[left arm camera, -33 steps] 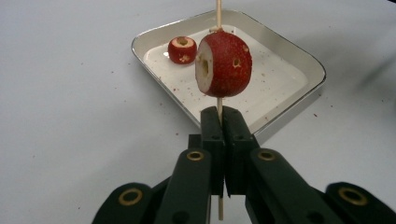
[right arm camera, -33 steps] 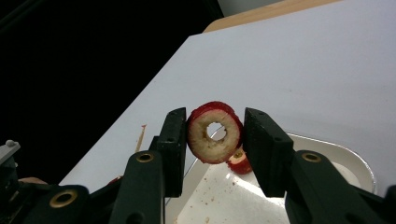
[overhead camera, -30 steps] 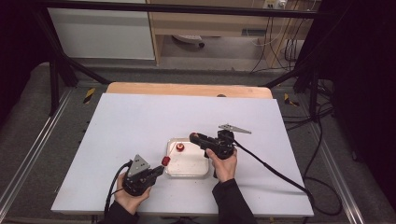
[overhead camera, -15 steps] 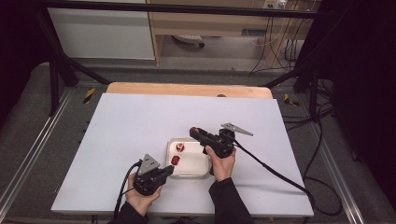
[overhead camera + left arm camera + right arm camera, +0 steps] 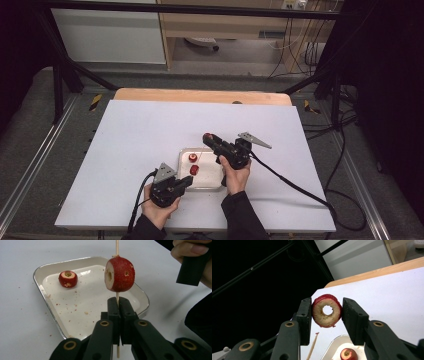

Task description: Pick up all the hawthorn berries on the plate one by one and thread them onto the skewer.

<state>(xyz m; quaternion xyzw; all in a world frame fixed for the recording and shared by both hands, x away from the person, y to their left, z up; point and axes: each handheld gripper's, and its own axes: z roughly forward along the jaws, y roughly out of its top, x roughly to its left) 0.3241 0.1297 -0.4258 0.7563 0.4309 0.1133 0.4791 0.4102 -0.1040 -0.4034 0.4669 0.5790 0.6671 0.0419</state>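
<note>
My left gripper (image 5: pixel 117 301) is shut on a thin wooden skewer (image 5: pixel 117 245) that stands upright with a cored red fruit (image 5: pixel 120 274) speared on it. In the high view this gripper (image 5: pixel 188 180) sits at the white tray's (image 5: pixel 212 182) near left corner, the speared fruit (image 5: pixel 194 170) over the tray. My right gripper (image 5: pixel 327 308) is shut on a second cored red fruit (image 5: pixel 327 310), its hole facing the camera. It hovers just behind the tray (image 5: pixel 207 137). A third fruit (image 5: pixel 68 278) lies in the tray (image 5: pixel 47 296).
The white table (image 5: pixel 140 135) spreads wide to the left and behind the tray. Its wooden far edge (image 5: pixel 200 95) borders a dark metal frame. The right gripper's cable (image 5: pixel 295 185) trails off to the right over the table. Crumbs dot the tray.
My left gripper has moved to the right with the skewer, bringing the speared fruit from beside the tray to over it. The right gripper has stayed put.
</note>
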